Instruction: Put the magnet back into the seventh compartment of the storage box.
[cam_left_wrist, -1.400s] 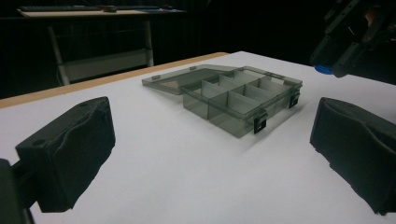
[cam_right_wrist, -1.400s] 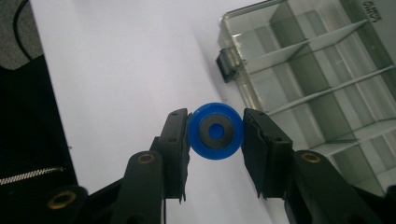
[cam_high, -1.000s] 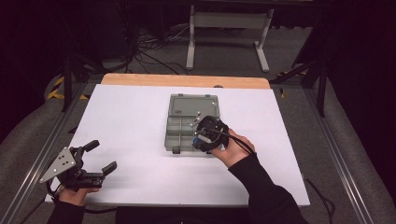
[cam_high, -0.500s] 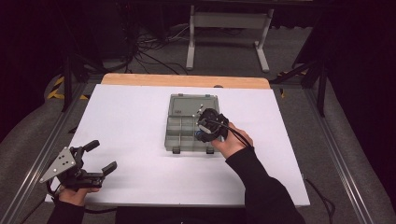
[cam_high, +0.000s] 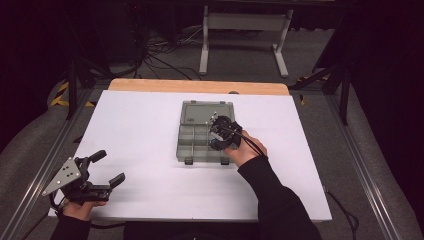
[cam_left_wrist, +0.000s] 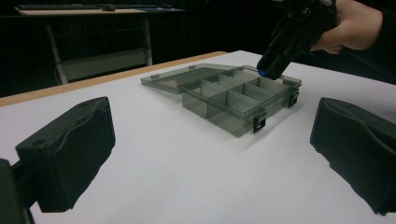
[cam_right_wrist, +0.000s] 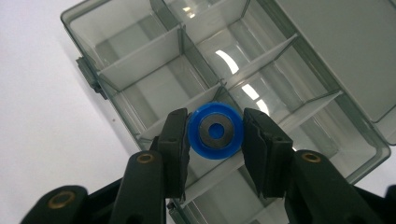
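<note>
Blue plastic sits squeezed between the two pads of our right gripper (cam_right_wrist: 215, 135): a small round blue wheel (cam_right_wrist: 215, 131) with a grey metal ring at its hub, pinched firmly from both sides. Over the past second our right hand has carried it forward and lower, so in the high view the right gripper (cam_high: 222, 134) now hangs over the right-hand cells of the smoky-grey compartment box (cam_high: 188, 149), closer to the hinged lid that lies flat behind it than it was a moment ago. Seen from our left gripper's camera, the blue wheel (cam_left_wrist: 263, 73) is just above the rim of a cell on the far side of the compartment box (cam_left_wrist: 233, 105), apart from the dividers as far as we can tell. The cells under it look empty. We read this as the lowering stage of placing the wheel: the carry is nearly over, and what is left is to settle it into one cell and let go. The divider wall runs right beneath the wheel, so we judge a small sideways shift may be needed to keep it from landing astride the wall. Our left gripper (cam_high: 103, 173) rests near the front left corner of the white table (cam_high: 140, 130), its jaws spread wide with nothing between them, and it has not shifted.
</note>
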